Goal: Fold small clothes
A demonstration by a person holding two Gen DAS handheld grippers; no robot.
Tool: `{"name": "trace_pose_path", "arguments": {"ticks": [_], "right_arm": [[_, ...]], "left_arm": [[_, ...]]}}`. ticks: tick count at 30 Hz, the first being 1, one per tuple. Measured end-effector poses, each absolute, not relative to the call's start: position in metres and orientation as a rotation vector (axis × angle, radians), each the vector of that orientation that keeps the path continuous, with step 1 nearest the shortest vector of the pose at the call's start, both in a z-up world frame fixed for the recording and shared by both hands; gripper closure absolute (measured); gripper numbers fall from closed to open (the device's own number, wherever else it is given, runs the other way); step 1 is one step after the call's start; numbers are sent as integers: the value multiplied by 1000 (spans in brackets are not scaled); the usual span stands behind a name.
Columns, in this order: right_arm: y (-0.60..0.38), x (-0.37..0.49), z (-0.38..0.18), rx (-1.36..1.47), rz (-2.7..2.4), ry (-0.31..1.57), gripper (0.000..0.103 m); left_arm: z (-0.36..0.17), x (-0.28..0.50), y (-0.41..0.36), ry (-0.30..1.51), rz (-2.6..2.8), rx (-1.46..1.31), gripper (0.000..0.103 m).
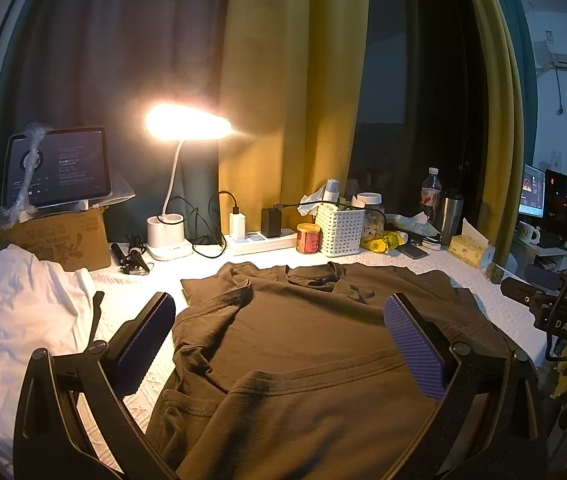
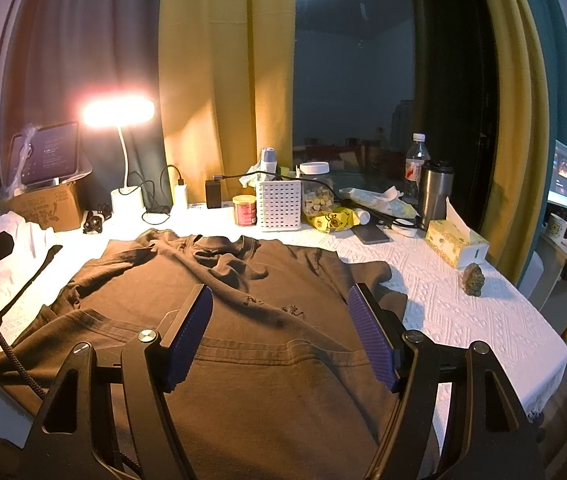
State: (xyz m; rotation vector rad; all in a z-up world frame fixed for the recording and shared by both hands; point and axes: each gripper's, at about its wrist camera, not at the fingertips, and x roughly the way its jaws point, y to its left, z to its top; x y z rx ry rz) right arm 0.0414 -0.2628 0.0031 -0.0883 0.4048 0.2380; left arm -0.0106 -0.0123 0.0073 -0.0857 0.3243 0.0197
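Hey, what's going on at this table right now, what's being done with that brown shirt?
A person with a handheld gripper in each hand is working on folding a brown T-shirt spread on the white-covered table. The left gripper and right gripper are both open above the shirt, gripping nothing. The shirt is rumpled, with its bottom hem lying up across the body, so the fold isn't finished. A white garment is heaped at the left, near the lit desk lamp.

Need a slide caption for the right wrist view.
Open right gripper above brown T-shirt spread on white-clothed table, desk lamp lit behind.
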Motion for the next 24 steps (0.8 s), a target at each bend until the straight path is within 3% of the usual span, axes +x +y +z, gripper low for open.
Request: {"name": "trace_pose_path", "arguments": {"ticks": [24], "right_arm": [[-267,42,1,-86,237,409,29]], "left_arm": [[10,-8,-13,320,17,-90,1]]}}
